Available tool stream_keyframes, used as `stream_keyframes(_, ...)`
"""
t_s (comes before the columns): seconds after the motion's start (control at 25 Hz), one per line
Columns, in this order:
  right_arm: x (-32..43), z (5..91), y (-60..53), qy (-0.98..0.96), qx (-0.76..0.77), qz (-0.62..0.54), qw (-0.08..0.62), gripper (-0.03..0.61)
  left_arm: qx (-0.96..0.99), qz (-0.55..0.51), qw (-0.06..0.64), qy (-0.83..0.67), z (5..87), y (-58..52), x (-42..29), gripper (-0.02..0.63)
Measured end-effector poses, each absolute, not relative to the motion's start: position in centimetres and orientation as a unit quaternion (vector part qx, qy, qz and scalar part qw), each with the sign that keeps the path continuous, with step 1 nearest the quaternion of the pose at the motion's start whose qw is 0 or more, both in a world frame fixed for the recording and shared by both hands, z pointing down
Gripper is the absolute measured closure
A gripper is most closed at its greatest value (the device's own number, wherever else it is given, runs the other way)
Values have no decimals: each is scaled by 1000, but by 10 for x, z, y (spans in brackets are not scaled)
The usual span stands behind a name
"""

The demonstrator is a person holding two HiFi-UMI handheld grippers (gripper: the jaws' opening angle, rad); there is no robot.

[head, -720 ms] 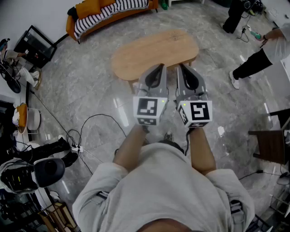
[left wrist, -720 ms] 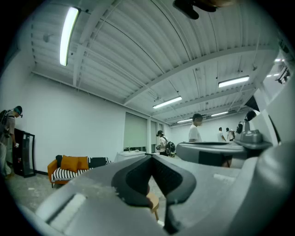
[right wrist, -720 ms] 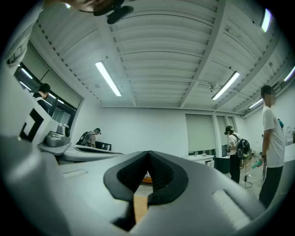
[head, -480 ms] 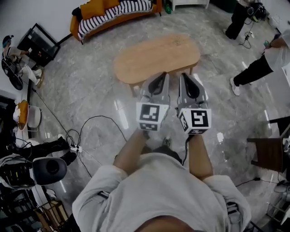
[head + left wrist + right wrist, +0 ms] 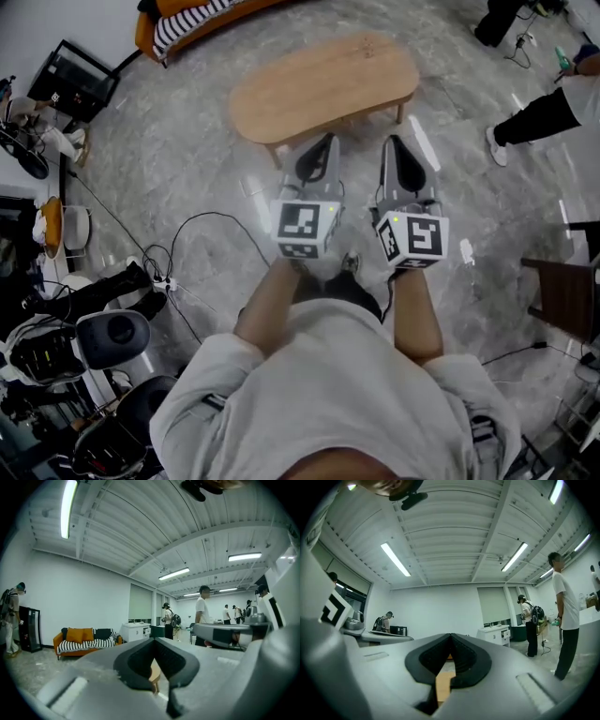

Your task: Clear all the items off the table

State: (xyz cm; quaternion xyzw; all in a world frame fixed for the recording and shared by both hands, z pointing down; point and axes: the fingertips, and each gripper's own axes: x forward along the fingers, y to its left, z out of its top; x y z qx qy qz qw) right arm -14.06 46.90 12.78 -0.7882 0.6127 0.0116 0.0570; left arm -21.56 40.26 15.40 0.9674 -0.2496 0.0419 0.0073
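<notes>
In the middle of the room, just ahead of both tools, stands the wooden table (image 5: 323,84). Its top shows no items in the head view. The left gripper (image 5: 327,141) has its jaws closed tip to tip, with nothing between them. The right gripper (image 5: 393,142) is in the same condition: closed and empty. Judgement: clearing appears complete. As far as the top can be seen, no item remains to be removed.

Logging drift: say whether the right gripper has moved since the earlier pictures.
Yes: the right gripper has drawn back from the wooden table, leaving more floor between them.
</notes>
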Motion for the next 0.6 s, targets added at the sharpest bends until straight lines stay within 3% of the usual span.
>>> stream_keyframes(0.6,-84,138,438,630,-774,3,64,572,967,45,0,-251,156,380,-157,592)
